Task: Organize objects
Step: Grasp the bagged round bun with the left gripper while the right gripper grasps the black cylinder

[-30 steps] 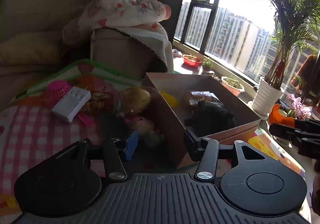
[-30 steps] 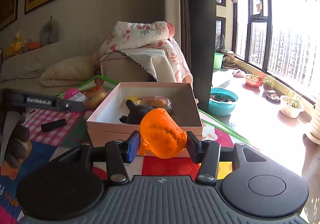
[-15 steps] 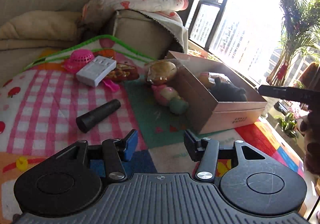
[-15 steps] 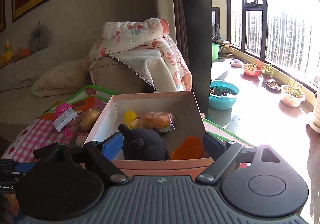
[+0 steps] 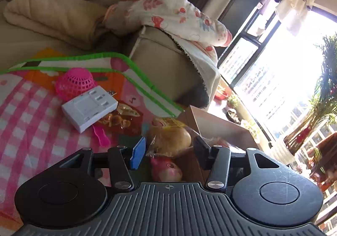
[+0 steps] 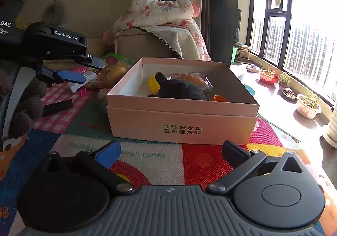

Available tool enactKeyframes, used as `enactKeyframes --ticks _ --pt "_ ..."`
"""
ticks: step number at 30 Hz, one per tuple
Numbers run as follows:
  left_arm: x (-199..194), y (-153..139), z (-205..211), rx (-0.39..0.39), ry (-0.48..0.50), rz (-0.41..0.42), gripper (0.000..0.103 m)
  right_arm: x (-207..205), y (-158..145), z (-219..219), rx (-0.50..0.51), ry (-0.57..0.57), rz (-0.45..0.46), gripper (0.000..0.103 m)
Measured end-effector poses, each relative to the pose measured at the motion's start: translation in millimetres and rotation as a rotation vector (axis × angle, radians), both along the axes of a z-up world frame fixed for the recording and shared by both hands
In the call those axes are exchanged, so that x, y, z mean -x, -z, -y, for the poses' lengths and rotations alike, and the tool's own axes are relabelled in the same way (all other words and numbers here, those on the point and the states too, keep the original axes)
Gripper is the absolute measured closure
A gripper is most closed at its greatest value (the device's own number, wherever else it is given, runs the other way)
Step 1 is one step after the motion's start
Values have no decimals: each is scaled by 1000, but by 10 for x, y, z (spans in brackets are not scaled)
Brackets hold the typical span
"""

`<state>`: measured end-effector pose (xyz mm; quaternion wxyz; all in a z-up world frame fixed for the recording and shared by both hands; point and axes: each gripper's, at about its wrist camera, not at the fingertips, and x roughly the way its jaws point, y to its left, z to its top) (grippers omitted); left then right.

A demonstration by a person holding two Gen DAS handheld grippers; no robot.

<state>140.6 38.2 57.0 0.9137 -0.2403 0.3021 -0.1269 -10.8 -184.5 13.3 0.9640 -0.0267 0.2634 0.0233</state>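
Observation:
A pink cardboard box (image 6: 183, 124) stands on the play mat and holds a black plush toy (image 6: 181, 89), a wrapped bun (image 6: 189, 79), a yellow toy (image 6: 153, 84) and an orange toy (image 6: 219, 98). My right gripper (image 6: 170, 151) is open and empty, just in front of the box. My left gripper (image 5: 169, 150) is open, its jaws on either side of a wrapped bun (image 5: 170, 140) next to the box (image 5: 212, 124), without touching it. A pink toy (image 5: 166, 169) lies under it. The left gripper also shows in the right wrist view (image 6: 71, 69).
On the mat lie a white power adapter (image 5: 89, 107), a pink mesh ball (image 5: 74, 83), a snack packet (image 5: 118, 118), a pink spoon (image 5: 101, 136) and a black cylinder (image 6: 58, 106). A sofa arm with a floral blanket (image 5: 168, 16) stands behind. Plant pots (image 6: 308, 107) line the window.
My right gripper opened, left the orange toy in the box and drew back. My left gripper moved forward to the wrapped bun beside the box.

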Motion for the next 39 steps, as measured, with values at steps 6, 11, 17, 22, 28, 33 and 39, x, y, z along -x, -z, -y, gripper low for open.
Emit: enactKeyframes --ticks 6,11,17,22,28,33,39 --pt "-707 98 -32 110 -7 -202 48 55 -2 -92 48 -16 33 0" --pt "-909 292 40 130 25 -275 45 68 -11 -64 34 -20 40 0" --pt "-758 261 31 51 103 -235 48 25 -4 -12 2 -17 19 0" --pt "-317 173 -96 -101 144 -170 50 36 -4 -21 7 -14 23 0" --pt "334 103 -244 -315 193 -122 49 18 0 -53 24 -15 14 0" --pt "610 166 -276 -382 191 -70 49 17 5 -85 42 -19 10 0" --pt "956 195 -313 -330 214 -35 52 47 -32 -229 45 -104 -5 0"
